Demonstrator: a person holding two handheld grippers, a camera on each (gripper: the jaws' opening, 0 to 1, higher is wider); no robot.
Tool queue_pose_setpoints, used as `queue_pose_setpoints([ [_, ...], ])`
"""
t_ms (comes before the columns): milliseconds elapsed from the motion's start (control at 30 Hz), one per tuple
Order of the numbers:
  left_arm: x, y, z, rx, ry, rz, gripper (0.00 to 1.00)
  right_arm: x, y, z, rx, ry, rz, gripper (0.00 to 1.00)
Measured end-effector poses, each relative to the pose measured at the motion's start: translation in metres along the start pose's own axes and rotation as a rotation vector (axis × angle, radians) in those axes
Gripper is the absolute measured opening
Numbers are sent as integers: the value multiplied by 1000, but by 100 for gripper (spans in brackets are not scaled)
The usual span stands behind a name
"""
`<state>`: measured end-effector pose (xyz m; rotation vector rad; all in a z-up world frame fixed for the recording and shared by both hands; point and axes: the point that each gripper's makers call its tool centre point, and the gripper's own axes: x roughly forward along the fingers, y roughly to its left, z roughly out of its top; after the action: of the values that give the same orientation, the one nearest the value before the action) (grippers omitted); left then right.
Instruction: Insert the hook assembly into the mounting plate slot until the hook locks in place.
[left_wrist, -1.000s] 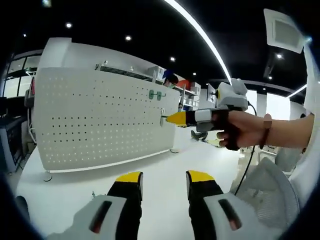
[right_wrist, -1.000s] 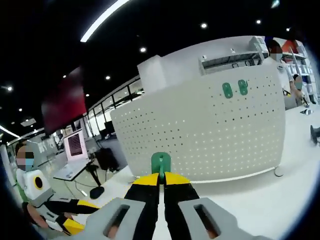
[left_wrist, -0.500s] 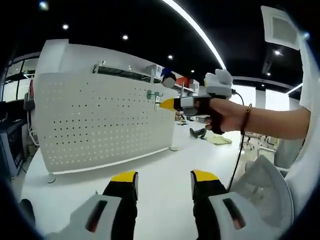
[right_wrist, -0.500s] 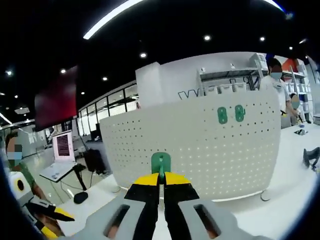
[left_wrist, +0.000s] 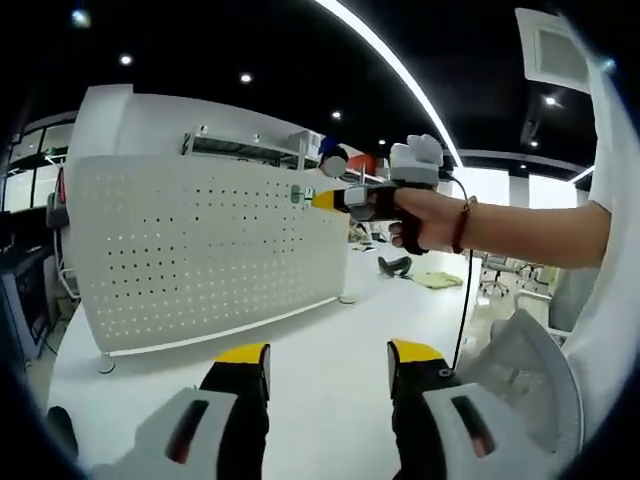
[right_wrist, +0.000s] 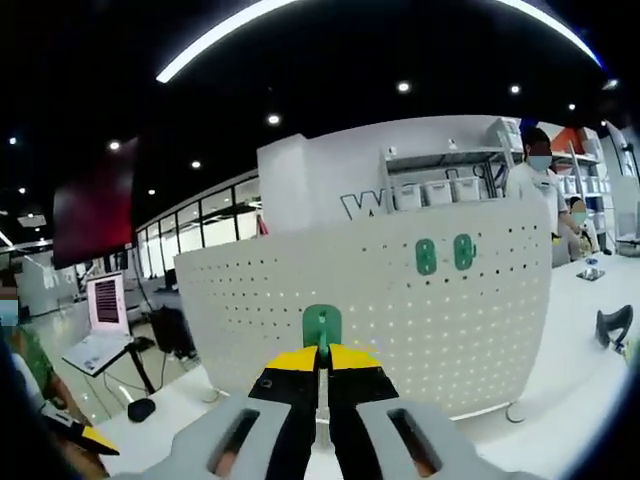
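Biggest risk here, I'd say, is the small green plastic hook going in crooked: it's clamped between the right gripper's clenched yellow-tipped fingers, sticking up just past the tips, and if it meets the white perforated pegboard panel tilted, the tabs could miss the holes and it never locks. It could also twist in the grip when pushed, since only its lower edge is pinched. Another worry is crowding the two green hooks already mounted on the panel, up and to the right of the fingers. In the left gripper view the right gripper sits right near the panel's top right part, held by a hand, while the left gripper hangs low over the white worktop with its fingers released and nothing between them. Compared with a second ago, the right gripper has climbed from about mid-height on the panel's right edge to up by the mounted hooks, and in its own view the panel looks closer and more level. The left one has barely shifted.
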<state>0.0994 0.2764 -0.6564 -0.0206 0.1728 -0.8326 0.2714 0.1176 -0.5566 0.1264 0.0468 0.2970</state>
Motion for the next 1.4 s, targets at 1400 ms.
queue_pose_setpoints([
  [1400,6,0,2,-8,-6,-15,59,65,-50,53,-125,-48,-140,1],
])
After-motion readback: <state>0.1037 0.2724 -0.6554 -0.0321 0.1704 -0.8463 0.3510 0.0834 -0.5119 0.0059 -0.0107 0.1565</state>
